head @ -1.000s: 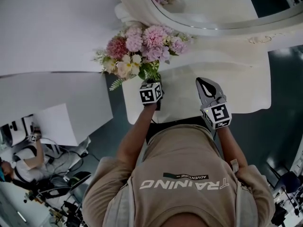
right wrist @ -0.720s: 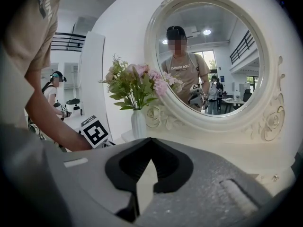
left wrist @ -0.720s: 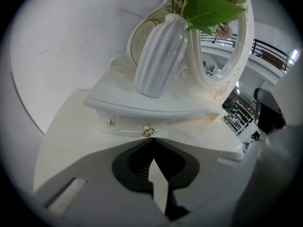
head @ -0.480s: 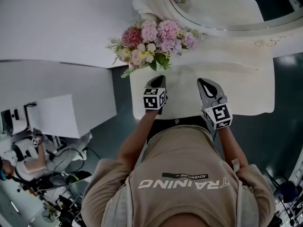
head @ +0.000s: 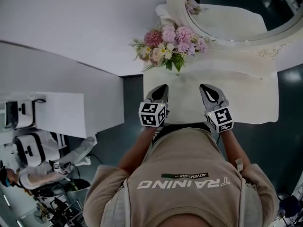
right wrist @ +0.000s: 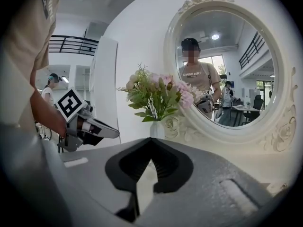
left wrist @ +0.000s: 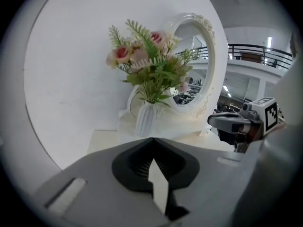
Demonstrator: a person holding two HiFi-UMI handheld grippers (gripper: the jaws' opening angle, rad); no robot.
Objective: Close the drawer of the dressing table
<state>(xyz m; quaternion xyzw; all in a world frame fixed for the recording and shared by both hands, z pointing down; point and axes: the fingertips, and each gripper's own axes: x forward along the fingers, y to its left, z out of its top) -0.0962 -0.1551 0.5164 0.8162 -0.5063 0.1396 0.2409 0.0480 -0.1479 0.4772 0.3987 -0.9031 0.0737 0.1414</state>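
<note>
- overhead, a plain white wall panel spread to the left of the bouquet and ran on behind it.
- the bouquet, pink and cream blooms among green fronds, stood upright in a ribbed white vase at the far left corner of the dressing table.
- just nearer than the bouquet, the left gripper was held over the table top, its tip pointing toward the flowers. its jaws were clenched tip to tip with nothing between them; only pale table top showed through the hollow behind the tips.
- to the right of the bouquet, and level with the left gripper, the right gripper hung over the same top, apart from its twin. its jaws were likewise pressed together and empty.
- behind and to the right of the bouquet rose the round mirror in a carved white frame, the flowers just beside its left rim.
- the drawer could not be made out in any view. the table edge farthest from the bouquet ran under the person's shirt.
</note>
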